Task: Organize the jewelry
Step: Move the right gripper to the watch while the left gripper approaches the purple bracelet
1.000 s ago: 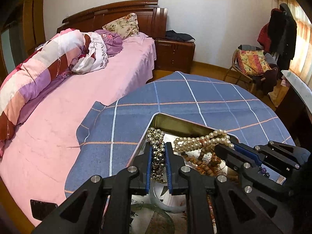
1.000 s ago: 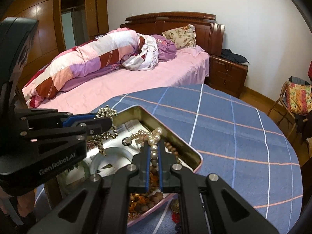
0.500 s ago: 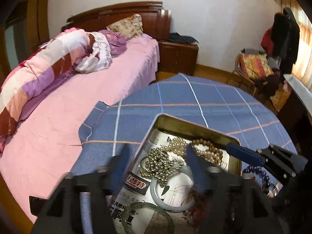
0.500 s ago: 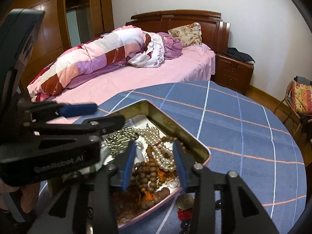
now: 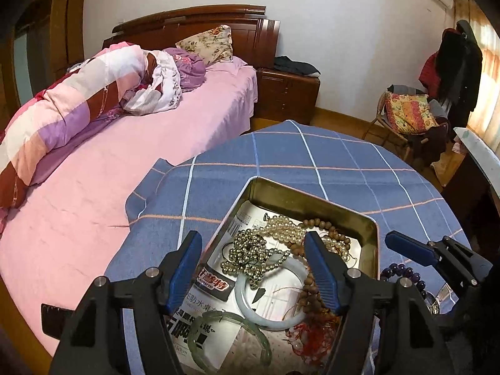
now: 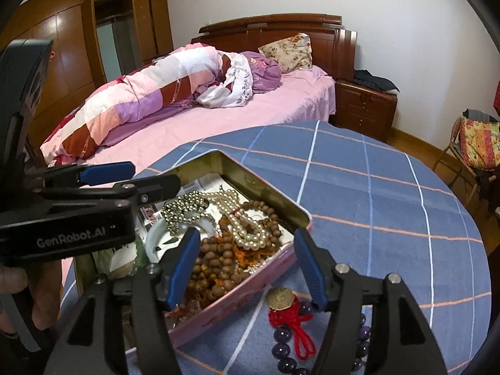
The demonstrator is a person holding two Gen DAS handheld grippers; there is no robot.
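Left gripper (image 5: 253, 265): jaws spread wide, nothing pinched, they have just been opening. The silver bead strand (image 5: 250, 254) lies loose in the tin (image 5: 312, 201) directly under the gap, heaped partly over the white bangle (image 5: 272, 300).

Right gripper (image 6: 247, 264): jaws also apart and empty, likewise just opened. Below the gap sit the pearl strand (image 6: 247, 228) and the brown wooden beads (image 6: 215, 265), both down in the tin, no pad touching them.

So both dropped pieces rest inside the tin; that part looks done.

Still outside: purple bead bracelet (image 6: 284, 351) with a red knot and brass coin charm (image 6: 281, 298), on the blue checked tablecloth (image 6: 375, 187) just beside the tin's near right wall. Key relation: it lies below and slightly right of the right gripper's gap, close in under its right finger. The loop seems to curve around under the gripper body, so its long axis can't be read properly. The right hand is clearly the nearer one; from the left wrist view the bracelet sits past the tin's right wall, beside the other gripper.

Pose: both grippers slope down over the tin, side by side, left one over the tin's left half. Next pick probably needs the right hand to pull back and dip toward the cloth.

Green bangle (image 5: 231, 337) rests at the tin's near end.
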